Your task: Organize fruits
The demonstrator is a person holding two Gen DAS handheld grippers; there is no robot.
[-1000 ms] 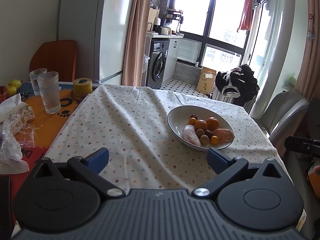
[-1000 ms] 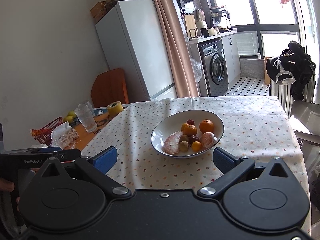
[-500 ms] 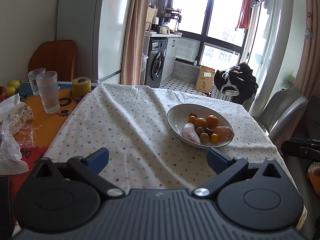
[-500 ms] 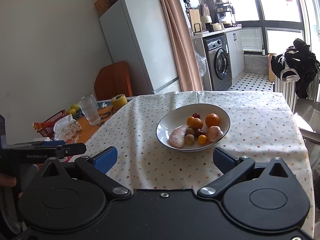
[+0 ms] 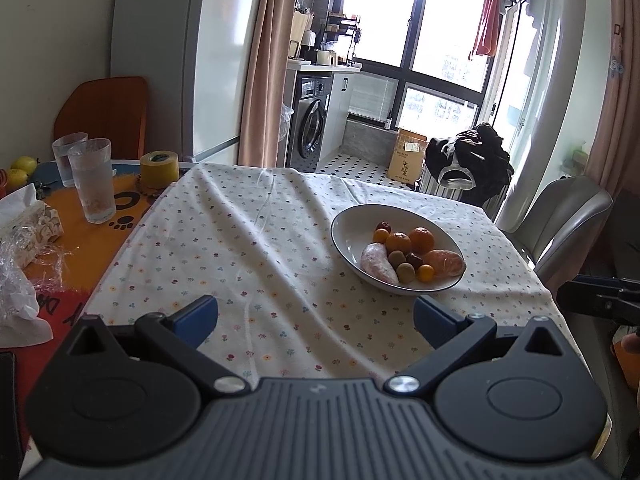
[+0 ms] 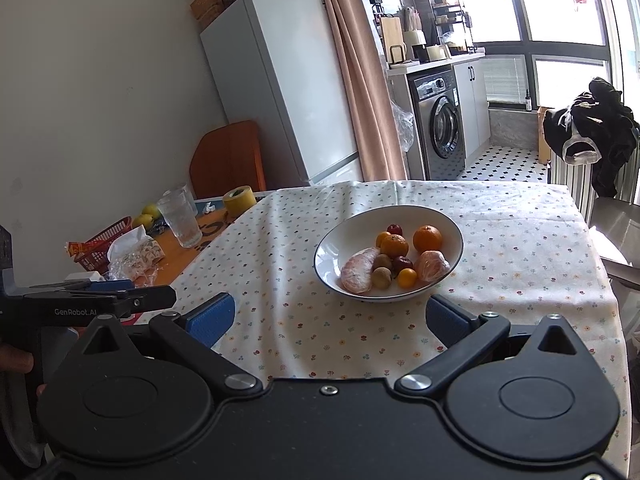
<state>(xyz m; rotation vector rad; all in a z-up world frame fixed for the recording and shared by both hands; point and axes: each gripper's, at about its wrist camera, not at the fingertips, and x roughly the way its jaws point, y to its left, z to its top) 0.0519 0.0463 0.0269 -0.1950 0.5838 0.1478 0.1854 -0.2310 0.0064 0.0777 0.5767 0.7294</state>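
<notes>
Grippers are hovering level above the near edge of the tablecloth [image 5: 248, 240], both pointing across it. Left gripper [image 5: 316, 316] and right gripper [image 6: 330, 316] are each holding their blue-padded jaws spread wide, gripping nothing. Fruits [image 6: 394, 258] are lying piled in the white bowl [image 6: 448, 226] ahead, well clear of both.

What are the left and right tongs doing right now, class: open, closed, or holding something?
Left tongs: open, holding nothing, short of the fruit bowl.
Right tongs: open, holding nothing, also short of the bowl.
</notes>
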